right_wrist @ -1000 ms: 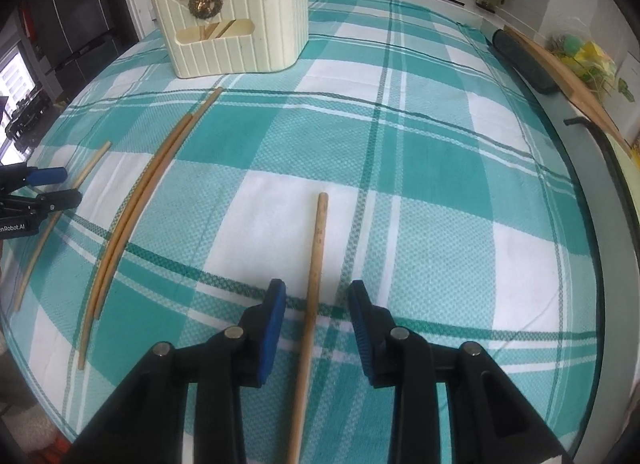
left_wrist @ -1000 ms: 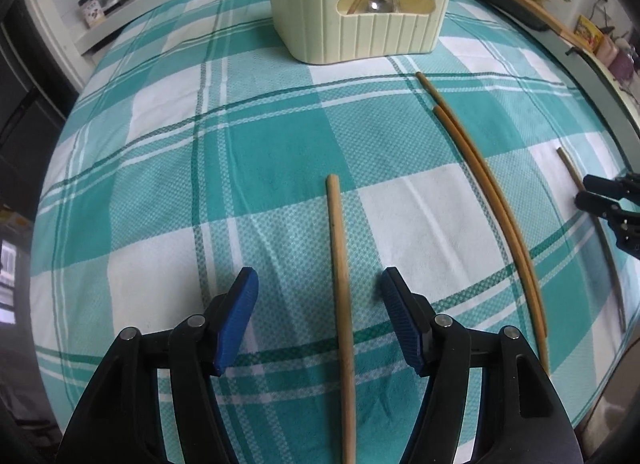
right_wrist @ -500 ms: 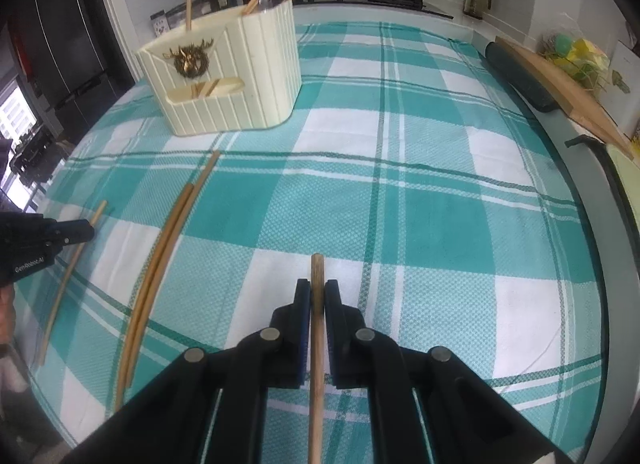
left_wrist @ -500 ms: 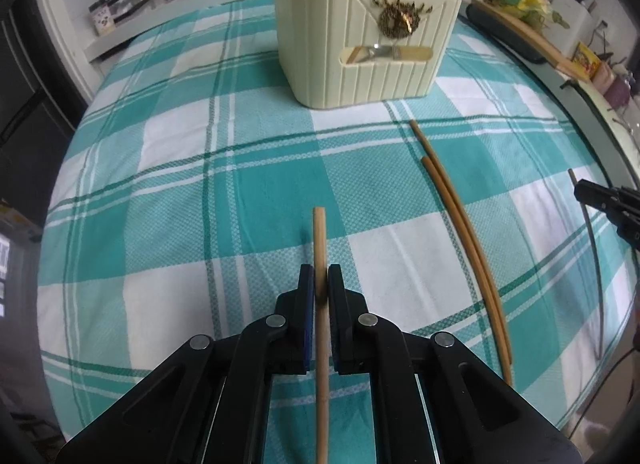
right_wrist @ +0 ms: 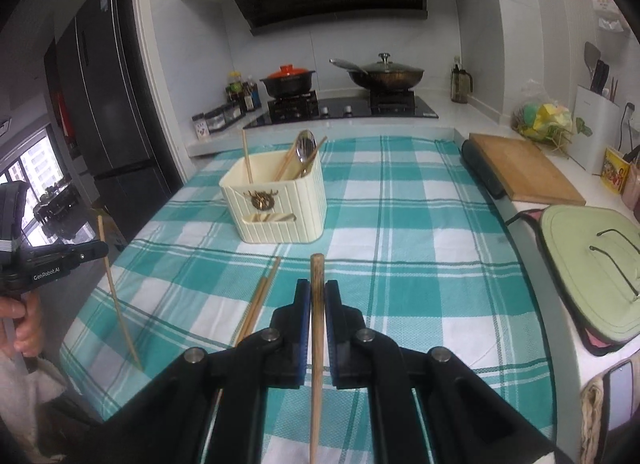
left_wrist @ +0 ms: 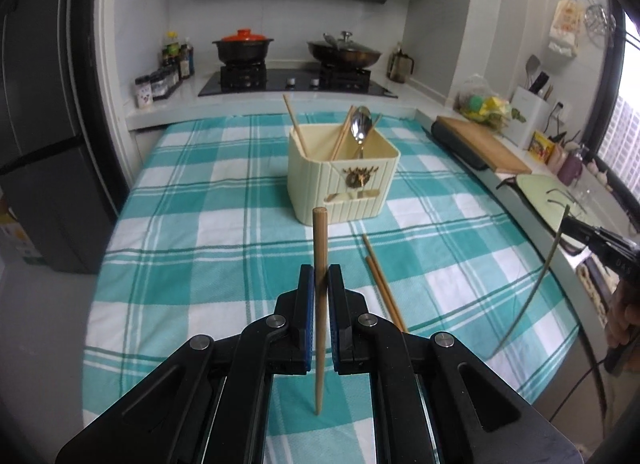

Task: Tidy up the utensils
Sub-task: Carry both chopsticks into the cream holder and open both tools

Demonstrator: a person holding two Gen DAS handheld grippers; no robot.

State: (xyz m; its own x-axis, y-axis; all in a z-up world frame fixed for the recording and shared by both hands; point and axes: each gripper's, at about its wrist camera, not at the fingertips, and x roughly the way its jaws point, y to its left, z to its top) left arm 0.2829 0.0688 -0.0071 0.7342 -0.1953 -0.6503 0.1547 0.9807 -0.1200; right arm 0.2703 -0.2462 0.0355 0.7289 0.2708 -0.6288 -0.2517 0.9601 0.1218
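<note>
- The left tongs (left_wrist: 319,296) are pressed on a stick (left_wrist: 320,304). The stick is up off the cloth (left_wrist: 192,248), and its long way runs almost straight ahead, tip up and forward.
- The right tongs (right_wrist: 317,304) pinch their own stick (right_wrist: 317,336) the same way, off the cloth and pointing ahead.
- The cream box (left_wrist: 343,172) stands on the cloth ahead of both tongs, well apart from them. It already holds sticks and a spoon (left_wrist: 360,130).
- For the left tongs the box is ahead and a bit right. For the right tongs it is ahead and a bit left. I cannot tell which hand is nearer.
- I think each stick must be tipped more upright to drop into the open top.
- Two more sticks (left_wrist: 382,280) lie side by side on the cloth, between the two tongs and pointing to the box.
- The right view shows the left hand (right_wrist: 22,324) and the left stick hanging tilted. The left view shows the right stick as a thin dark line at its right edge.
</note>
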